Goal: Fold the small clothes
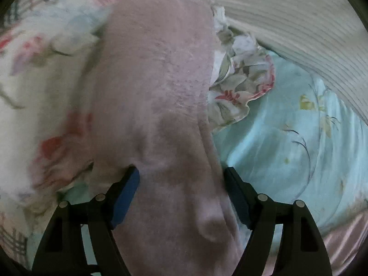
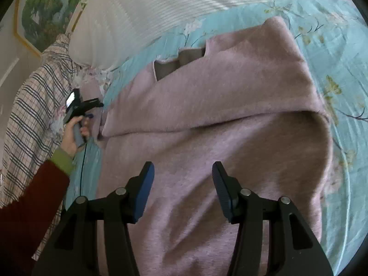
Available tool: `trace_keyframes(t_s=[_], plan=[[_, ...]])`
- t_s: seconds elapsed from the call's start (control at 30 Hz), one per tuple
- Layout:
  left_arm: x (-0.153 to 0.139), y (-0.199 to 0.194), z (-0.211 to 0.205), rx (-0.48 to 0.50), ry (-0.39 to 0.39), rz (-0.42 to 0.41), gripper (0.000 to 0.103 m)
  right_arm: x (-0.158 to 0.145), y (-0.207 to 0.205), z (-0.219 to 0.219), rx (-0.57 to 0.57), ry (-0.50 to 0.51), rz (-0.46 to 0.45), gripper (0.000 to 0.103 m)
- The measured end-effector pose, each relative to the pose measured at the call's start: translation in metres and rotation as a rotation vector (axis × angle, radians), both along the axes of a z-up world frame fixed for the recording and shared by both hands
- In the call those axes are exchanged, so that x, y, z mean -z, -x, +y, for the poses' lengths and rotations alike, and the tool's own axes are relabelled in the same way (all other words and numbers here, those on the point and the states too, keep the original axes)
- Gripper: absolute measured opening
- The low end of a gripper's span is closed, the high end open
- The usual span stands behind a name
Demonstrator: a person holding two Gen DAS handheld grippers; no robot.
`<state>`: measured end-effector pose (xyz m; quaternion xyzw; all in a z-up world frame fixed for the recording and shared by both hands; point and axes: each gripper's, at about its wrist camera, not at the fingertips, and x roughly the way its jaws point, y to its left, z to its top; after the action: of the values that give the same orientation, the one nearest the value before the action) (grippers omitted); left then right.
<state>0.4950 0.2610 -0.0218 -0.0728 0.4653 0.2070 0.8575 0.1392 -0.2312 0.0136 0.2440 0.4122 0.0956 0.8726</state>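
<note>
A pink fleece garment [image 2: 207, 119] lies spread on the light blue floral bedsheet [image 2: 340, 64], with one part folded across its middle and the neck opening [image 2: 179, 62] at the far side. My right gripper [image 2: 182, 172] is open and empty, hovering over the garment's near part. My left gripper [image 1: 181, 174] stands wide around a bunched strip of the same pink fabric [image 1: 161, 80], which fills the gap between the blue pads and runs away from the camera. In the right wrist view the left gripper [image 2: 92, 109] sits at the garment's left edge.
A white ribbed pillow [image 2: 142, 13] lies at the bed's far side. A floral quilt [image 1: 34, 73] lies left of the left gripper, and a plaid cloth [image 2: 34, 105] lies at the left. A framed landscape picture [image 2: 43, 11] hangs on the wall.
</note>
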Motion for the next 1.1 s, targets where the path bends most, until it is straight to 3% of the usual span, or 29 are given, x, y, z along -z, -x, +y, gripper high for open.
trace_keyframes(t_s=[0.03, 0.1, 0.17, 0.43, 0.67, 0.8, 0.9, 1.0, 1.1], plan=[[-0.002, 0.001, 0.0, 0.025, 0.014, -0.031, 0.041, -0.001, 0.0, 0.001, -0.001, 0.004, 0.001, 0.054], [-0.005, 0.004, -0.004, 0.074, 0.037, -0.051, 0.005, -0.003, -0.002, 0.004, 0.0, 0.014, -0.001, 0.054], [-0.011, 0.015, -0.009, 0.115, 0.048, -0.083, 0.004, -0.007, -0.002, 0.006, -0.002, 0.021, -0.014, 0.054], [-0.054, 0.097, -0.051, 0.32, 0.218, -0.289, 0.004, -0.027, 0.006, 0.01, -0.006, 0.014, -0.074, 0.054], [-0.085, 0.152, -0.153, 0.579, 0.331, -0.382, 0.004, -0.026, 0.005, 0.011, 0.012, -0.02, -0.077, 0.054], [-0.084, 0.189, -0.217, 0.752, 0.366, -0.385, 0.004, -0.024, -0.002, 0.008, 0.022, -0.055, -0.078, 0.054], [-0.067, 0.211, -0.257, 0.873, 0.347, -0.327, 0.005, -0.027, -0.01, 0.003, 0.038, -0.071, -0.088, 0.054], [-0.044, 0.218, -0.277, 0.924, 0.299, -0.251, 0.006, -0.028, -0.022, -0.003, 0.053, -0.074, -0.087, 0.054], [-0.029, 0.223, -0.275, 0.945, 0.305, -0.181, 0.009, -0.029, -0.046, -0.004, 0.054, -0.074, -0.086, 0.054]])
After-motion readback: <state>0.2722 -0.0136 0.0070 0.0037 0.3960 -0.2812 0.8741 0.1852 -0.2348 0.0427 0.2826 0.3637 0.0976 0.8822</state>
